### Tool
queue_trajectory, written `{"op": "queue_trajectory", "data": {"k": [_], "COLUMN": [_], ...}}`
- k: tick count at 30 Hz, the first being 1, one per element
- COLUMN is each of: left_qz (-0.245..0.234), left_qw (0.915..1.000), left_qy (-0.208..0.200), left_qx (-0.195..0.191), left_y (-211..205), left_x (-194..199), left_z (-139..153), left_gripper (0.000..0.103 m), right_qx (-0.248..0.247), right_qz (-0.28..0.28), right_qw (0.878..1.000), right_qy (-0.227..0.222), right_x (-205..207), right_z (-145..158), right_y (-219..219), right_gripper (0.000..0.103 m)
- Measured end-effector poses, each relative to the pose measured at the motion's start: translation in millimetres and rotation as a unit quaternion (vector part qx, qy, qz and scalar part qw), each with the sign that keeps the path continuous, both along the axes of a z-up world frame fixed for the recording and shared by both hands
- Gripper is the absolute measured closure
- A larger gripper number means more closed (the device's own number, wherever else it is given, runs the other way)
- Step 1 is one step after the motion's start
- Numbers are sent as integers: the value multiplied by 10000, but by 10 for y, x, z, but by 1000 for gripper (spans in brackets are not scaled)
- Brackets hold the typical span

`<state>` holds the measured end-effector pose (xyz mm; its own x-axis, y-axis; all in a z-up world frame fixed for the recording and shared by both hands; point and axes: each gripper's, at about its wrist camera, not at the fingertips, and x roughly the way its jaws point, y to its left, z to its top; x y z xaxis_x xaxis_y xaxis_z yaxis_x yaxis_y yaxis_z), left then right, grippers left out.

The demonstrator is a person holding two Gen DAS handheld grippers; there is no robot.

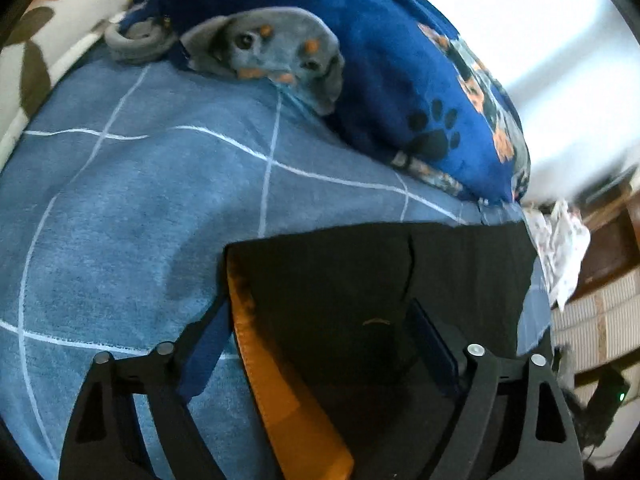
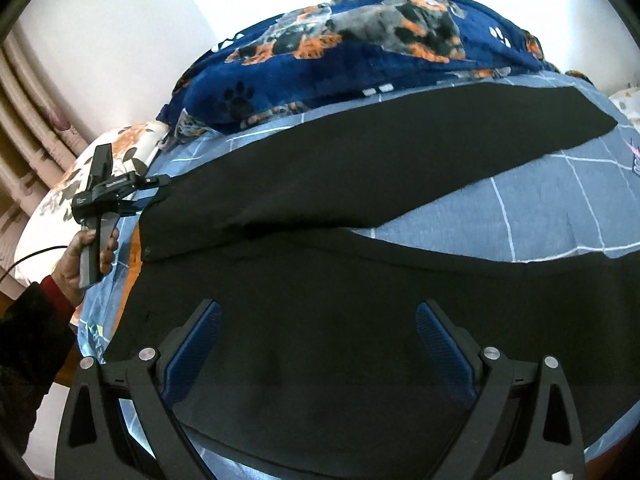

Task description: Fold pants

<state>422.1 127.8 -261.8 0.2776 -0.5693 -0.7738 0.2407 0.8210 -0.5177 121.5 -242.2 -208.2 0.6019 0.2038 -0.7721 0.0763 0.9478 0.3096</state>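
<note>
Black pants (image 2: pixel 360 168) lie spread on a blue checked bedsheet (image 2: pixel 540 208), their two legs fanning apart toward the right. In the left wrist view the waist end (image 1: pixel 460 260) shows an orange inner band (image 1: pixel 272 360). My left gripper (image 1: pixel 320 308) stands open astride that waist edge, one pad over the sheet and the other over black cloth. The right wrist view shows the same left gripper (image 2: pixel 154 192) at the pants' left corner, held by a hand (image 2: pixel 80 264). Just above the near leg my right gripper (image 2: pixel 316 308) is open, and nothing sits between its pads.
A dark blue dog-print blanket (image 2: pixel 360 48) is heaped along the far side of the bed, also a mound (image 1: pixel 380 60) in the left wrist view. A floral pillow (image 2: pixel 120 148) lies at the bed's left end. Curtains and a white wall stand behind.
</note>
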Motion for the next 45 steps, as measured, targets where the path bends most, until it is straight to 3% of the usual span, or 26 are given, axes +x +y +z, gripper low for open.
{"op": "queue_trajectory", "data": {"k": [3, 5, 9, 12, 15, 18, 21, 25, 29, 31, 34, 35, 36, 39, 42, 45], "left_qz": [273, 487, 599, 837, 949, 976, 972, 877, 666, 575, 483, 494, 521, 748, 883, 900], "left_qw": [9968, 9963, 9905, 9865, 9773, 9678, 9615, 9535, 9518, 9545, 9596, 9613, 9628, 9690, 9721, 9761], "left_qy": [-137, -256, -790, -1207, -1813, -2286, -2560, -2877, -2986, -2922, -2766, -2706, -2646, -2354, -2163, -1956], "left_qx": [740, 661, 956, 727, 557, 403, 238, 212, 214, 163, 167, 160, 166, 109, 216, 294], "left_y": [-18, 4, -143, -105, -103, -65, -74, -136, -252, -291, -329, -327, -323, -194, -83, -3], "left_x": [19, -43, -296, -548, -951, -1398, -1856, -2382, -2847, -3019, -3117, -3135, -3140, -3077, -3014, -3009], "left_z": [16, 69, 275, 538, 904, 1177, 1342, 1399, 1377, 1344, 1280, 1251, 1226, 1166, 1120, 1041], "left_gripper": [93, 94, 95, 95, 95, 95, 95, 95, 95, 95, 95, 95, 95, 95, 95, 94], "right_qx": [20, 87, 204, 605, 1195, 2232, 2712, 3006, 3453, 3342, 3123, 2982, 2889, 2796, 2491, 2386], "right_qz": [-72, -83, -27, -41, -57, -189, -414, -590, -988, -1179, -1283, -1318, -1365, -1405, -1325, -1265], "right_qw": [10000, 9999, 9998, 9981, 9926, 9737, 9610, 9517, 9332, 9346, 9384, 9406, 9412, 9448, 9584, 9626], "right_qy": [57, 65, 34, -71, -227, -419, -344, -223, 105, 292, 741, 951, 1095, 976, 438, 213], "right_x": [9, 30, 75, 160, 339, 630, 1014, 1491, 1906, 2062, 2309, 2350, 2350, 2135, 1638, 1030], "right_z": [-24, -37, -34, 9, 33, 44, 86, 114, -24, -82, -208, -262, -323, -325, -112, -28], "right_y": [-25, -11, -3, -133, -387, -764, -1096, -1332, -1515, -1535, -1536, -1527, -1531, -1537, -1511, -1494], "right_gripper": [6, 6, 6, 6, 6, 6, 5, 5, 5, 8, 49, 71, 87, 95, 95, 95]}}
